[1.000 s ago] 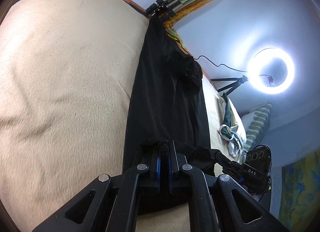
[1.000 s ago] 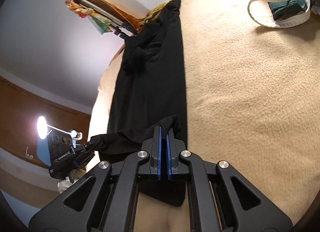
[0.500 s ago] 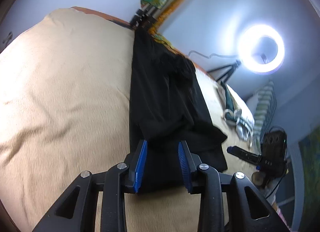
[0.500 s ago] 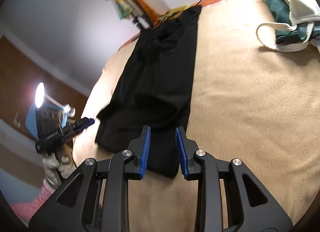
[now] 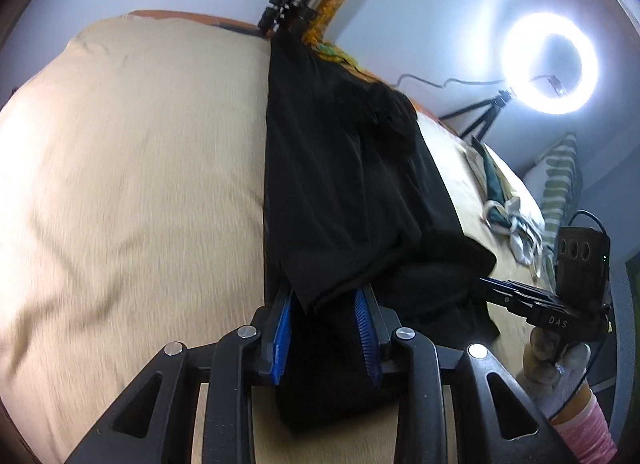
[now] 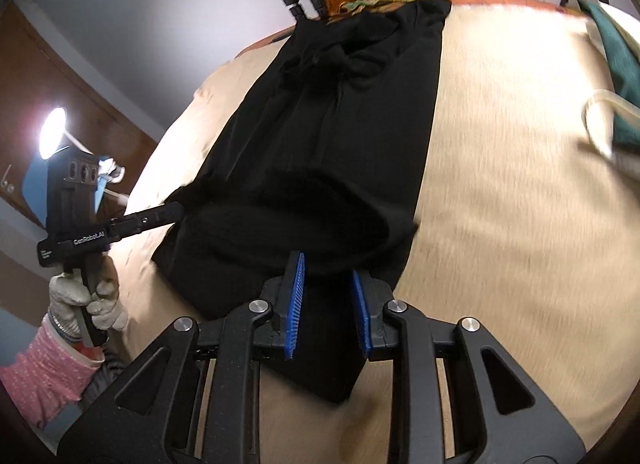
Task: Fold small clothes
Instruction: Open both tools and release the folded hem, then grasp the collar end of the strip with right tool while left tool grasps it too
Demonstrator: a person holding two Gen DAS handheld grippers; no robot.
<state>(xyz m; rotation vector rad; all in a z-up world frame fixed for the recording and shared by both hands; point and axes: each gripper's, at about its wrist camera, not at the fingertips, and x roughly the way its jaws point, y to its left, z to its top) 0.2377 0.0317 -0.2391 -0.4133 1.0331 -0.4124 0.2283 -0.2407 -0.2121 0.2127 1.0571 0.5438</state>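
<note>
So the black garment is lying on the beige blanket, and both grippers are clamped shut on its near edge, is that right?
Not quite. The black garment does lie on the beige blanket, but neither gripper is clamped shut. In the left wrist view the left gripper has its blue-padded fingers spread apart, and the right wrist view shows the right gripper open likewise, with cloth between but not pinched.

Place: I read it as a home bedroom | bed under a beige fuzzy blanket (image 5: 132, 184) | green-striped pillow (image 5: 560, 180) | glowing ring light on tripod (image 5: 550, 66) | brown wooden door (image 6: 52, 76)
</note>
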